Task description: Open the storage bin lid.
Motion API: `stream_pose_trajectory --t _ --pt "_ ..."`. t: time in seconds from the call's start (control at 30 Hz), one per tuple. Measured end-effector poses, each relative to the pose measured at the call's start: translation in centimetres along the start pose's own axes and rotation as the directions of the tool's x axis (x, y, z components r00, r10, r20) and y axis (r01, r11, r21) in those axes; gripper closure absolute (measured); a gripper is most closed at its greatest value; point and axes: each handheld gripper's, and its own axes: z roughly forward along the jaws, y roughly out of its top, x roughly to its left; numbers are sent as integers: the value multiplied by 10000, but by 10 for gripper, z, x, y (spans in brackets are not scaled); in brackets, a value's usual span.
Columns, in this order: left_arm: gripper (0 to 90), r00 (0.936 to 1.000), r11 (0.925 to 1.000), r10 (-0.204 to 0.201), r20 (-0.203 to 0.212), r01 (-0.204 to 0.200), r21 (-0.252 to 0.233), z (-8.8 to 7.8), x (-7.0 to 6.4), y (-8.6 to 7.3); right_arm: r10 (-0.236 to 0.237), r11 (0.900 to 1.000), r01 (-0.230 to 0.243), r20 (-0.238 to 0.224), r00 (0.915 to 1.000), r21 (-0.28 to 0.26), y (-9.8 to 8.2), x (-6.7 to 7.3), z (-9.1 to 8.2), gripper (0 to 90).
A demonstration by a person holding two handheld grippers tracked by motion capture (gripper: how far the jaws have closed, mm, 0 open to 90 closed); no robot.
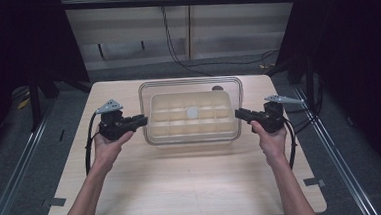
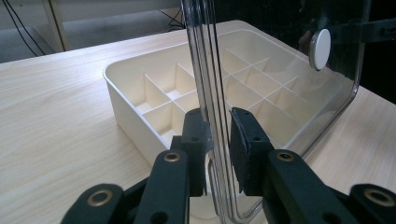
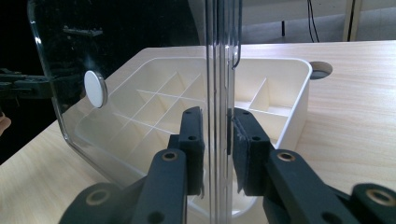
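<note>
Your left tool (image 1: 140,121) is clamped on the left short edge of the clear lid (image 1: 189,83), its jaws pinching the thin plastic from both sides; the left gripper view shows the lid (image 2: 280,60) standing edge-on between the black pads. The lid lies flat over the cream divided box (image 1: 165,120) in the middle of the table (image 1: 183,188), with a small white knob (image 1: 192,112) at its centre. Its long axis runs straight from one hand to the other. Your right tool (image 1: 241,114) is clamped the same way on the right short edge, as the right gripper view confirms with the lid (image 3: 140,51) gripped above the box (image 3: 299,93). Both hands sit level at opposite ends, so I judge that any lift must stay even, or the lid will tilt along its length.
</note>
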Motion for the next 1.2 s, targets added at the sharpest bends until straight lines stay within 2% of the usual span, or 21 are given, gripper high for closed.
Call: stream_pose_trajectory --t 0.3,0.7,0.9,1.03,1.13,1.2 --pt "767 9999 9999 123 21 -123 -79 -9 0 0 -134 9999 134 -131 9998 -42 1 7 -3 762" --pt "766 10000 10000 83 -44 -84 -48 -14 -5 0 -160 9998 162 -172 9997 90 0 13 -9 767" --pt "761 9992 9990 394 -61 -393 205 -15 -8 0 -230 9997 232 -241 9994 51 3 16 -16 772" --pt "761 9991 9987 409 -101 -405 301 -16 -9 -3 -383 9991 389 -276 9989 193 2 18 -16 772" --pt "761 9995 9989 308 -83 -304 364 -17 -12 -4 -230 9993 234 -147 9996 301 -1 18 -17 770" --pt "761 9991 9982 422 -77 -419 423 -18 -14 -4 -251 9988 255 -102 9996 420 -5 19 -18 770"
